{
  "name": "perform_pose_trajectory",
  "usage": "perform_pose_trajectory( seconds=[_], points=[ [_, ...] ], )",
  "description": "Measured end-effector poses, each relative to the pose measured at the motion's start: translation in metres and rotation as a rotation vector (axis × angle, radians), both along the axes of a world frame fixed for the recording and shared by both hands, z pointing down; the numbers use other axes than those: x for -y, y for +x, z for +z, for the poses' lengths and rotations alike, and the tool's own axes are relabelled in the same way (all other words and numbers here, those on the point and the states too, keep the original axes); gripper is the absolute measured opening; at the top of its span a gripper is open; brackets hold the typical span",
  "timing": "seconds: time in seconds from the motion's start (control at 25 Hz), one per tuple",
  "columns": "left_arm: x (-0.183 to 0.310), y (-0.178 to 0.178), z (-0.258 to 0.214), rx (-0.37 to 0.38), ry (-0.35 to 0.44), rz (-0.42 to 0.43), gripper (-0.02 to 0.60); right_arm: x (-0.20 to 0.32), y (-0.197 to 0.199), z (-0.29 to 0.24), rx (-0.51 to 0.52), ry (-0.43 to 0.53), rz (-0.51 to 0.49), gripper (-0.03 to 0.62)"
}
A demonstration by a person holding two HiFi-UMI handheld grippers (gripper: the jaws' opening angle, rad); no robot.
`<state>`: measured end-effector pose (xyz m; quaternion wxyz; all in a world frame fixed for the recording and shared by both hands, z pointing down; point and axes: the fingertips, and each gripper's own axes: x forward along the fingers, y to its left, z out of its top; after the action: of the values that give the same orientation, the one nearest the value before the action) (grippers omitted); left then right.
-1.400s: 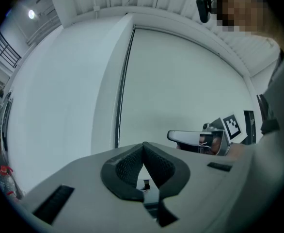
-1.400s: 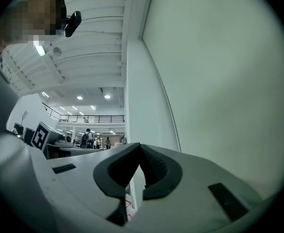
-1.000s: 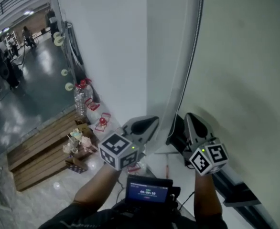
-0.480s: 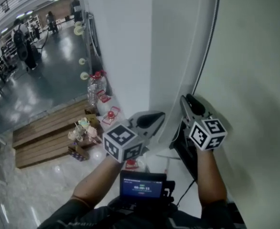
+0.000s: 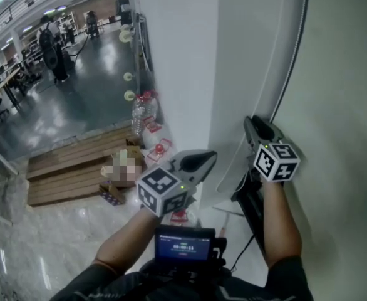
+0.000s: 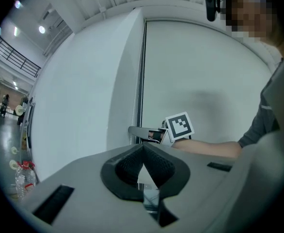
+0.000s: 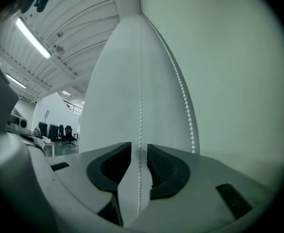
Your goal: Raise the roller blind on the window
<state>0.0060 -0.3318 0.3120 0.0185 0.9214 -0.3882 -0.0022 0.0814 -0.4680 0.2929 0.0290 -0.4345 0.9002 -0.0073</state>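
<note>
The pale roller blind (image 5: pixel 340 105) fills the right of the head view and hangs down over the window. Its white bead chain (image 7: pixel 140 120) runs straight up between the jaws of my right gripper (image 7: pixel 139 152), and a second strand (image 7: pixel 182 96) hangs just to the right. Those jaws are opening and the pads stand clear of the beads. In the head view the right gripper (image 5: pixel 252 124) points up beside the blind's dark edge. My left gripper (image 5: pixel 210 158) is shut on nothing, lower and to the left, away from the chain; its own view shows its closed tips (image 6: pixel 143 148).
A white pillar (image 5: pixel 177 55) stands left of the blind. A black rail (image 5: pixel 252 209) runs along the sill below my right hand. A small screen (image 5: pixel 183 246) sits at my chest. Far below lie wooden pallets (image 5: pixel 71 168) and a water bottle (image 5: pixel 141 115).
The right gripper has climbed up beside the blind and its jaws have spread apart. The left gripper has kept its place and stayed shut.
</note>
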Motion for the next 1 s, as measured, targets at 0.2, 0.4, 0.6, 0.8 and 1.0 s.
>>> perform_pose_trajectory(
  seconds=[0.2, 0.4, 0.6, 0.8, 1.0],
  points=[
    [0.002, -0.015, 0.008, 0.011, -0.011, -0.005, -0.011, 0.003, -0.009, 0.003, 0.009, 0.002, -0.013, 0.022],
    [0.008, -0.009, 0.006, 0.007, 0.002, 0.032, -0.011, -0.013, -0.005, 0.004, 0.026, -0.005, -0.047, 0.002],
    [0.017, 0.005, -0.006, -0.013, 0.024, 0.1, -0.011, -0.042, 0.0, 0.006, 0.037, -0.015, -0.072, 0.002],
    [0.02, 0.029, -0.027, -0.057, 0.047, 0.177, -0.011, -0.079, 0.013, 0.004, 0.033, -0.028, -0.075, 0.001],
    [0.02, 0.069, -0.055, -0.086, 0.077, 0.306, -0.009, -0.109, 0.025, 0.002, 0.051, -0.033, -0.061, 0.002]
  ],
)
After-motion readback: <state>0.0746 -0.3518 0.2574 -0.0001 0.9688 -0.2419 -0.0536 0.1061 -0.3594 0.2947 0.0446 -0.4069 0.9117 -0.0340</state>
